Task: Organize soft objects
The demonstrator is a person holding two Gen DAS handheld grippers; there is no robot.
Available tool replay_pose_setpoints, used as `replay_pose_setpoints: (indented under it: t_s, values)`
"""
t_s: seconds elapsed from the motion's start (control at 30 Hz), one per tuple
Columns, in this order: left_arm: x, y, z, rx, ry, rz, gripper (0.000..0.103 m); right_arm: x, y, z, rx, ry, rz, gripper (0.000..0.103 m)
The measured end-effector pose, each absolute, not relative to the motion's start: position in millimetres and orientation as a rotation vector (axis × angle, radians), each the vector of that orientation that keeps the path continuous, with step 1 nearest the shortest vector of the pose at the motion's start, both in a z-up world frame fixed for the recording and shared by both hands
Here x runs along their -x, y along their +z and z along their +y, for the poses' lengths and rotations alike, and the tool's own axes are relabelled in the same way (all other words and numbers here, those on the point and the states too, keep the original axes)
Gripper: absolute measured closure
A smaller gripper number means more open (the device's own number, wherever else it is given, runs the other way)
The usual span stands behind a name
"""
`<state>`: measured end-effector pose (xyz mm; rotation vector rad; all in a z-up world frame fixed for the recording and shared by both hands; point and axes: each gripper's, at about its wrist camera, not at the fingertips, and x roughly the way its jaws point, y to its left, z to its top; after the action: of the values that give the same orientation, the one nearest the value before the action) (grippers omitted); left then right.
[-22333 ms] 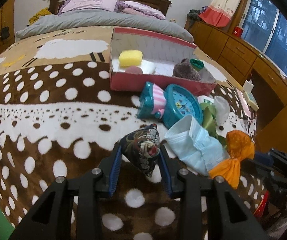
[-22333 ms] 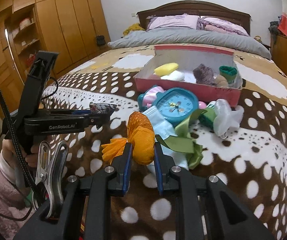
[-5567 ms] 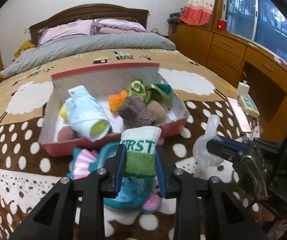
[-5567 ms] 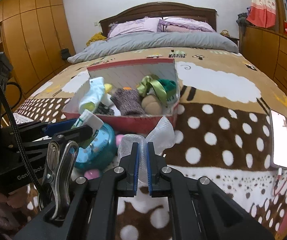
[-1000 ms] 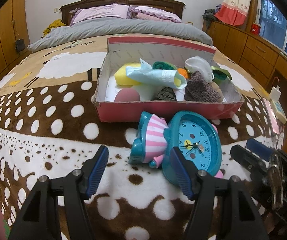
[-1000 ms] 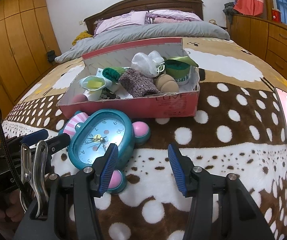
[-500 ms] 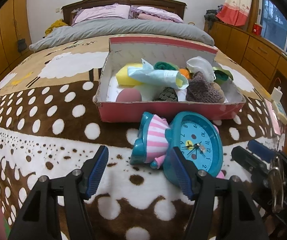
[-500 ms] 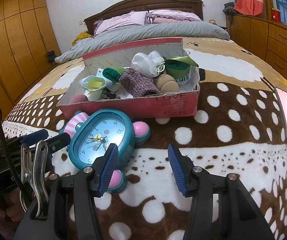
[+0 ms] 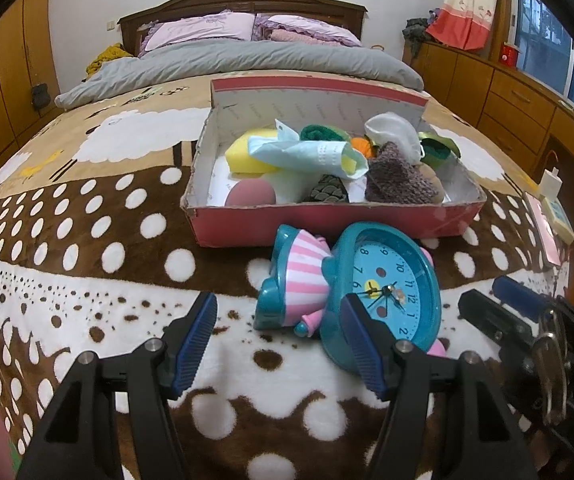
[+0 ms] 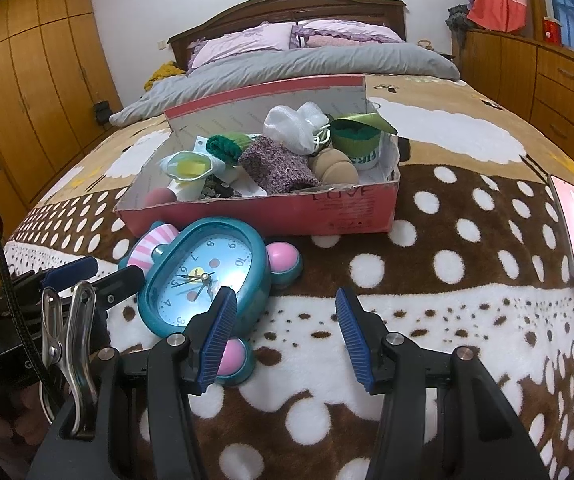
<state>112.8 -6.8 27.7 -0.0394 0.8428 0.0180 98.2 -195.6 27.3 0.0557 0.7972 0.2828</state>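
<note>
Sitting piled in the red box [image 9: 327, 226] on the blanket [image 9: 87, 240] are the soft objects [image 9: 395, 176], gathered since earlier. Both the left gripper [image 9: 279, 340] and right gripper [image 10: 283, 336] are hanging wide open, empty. Only the clock [image 10: 207, 276] is remaining outside. Only the right view is showing the phone [image 10: 573, 228] fully.

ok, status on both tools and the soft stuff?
Left tool open, empty. Right tool open, empty. Soft items piled in the red box. Only the teal clock on the blanket in front.
</note>
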Motion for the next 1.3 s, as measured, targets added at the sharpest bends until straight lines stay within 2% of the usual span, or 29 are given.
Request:
replay_pose_setpoints:
  t_s: [1.3]
  values:
    - [-110.4, 29.5, -6.5, 0.043, 0.015, 0.839, 0.035, -97.7, 23.5, -194.5, -0.060, 0.284, 0.805, 0.050]
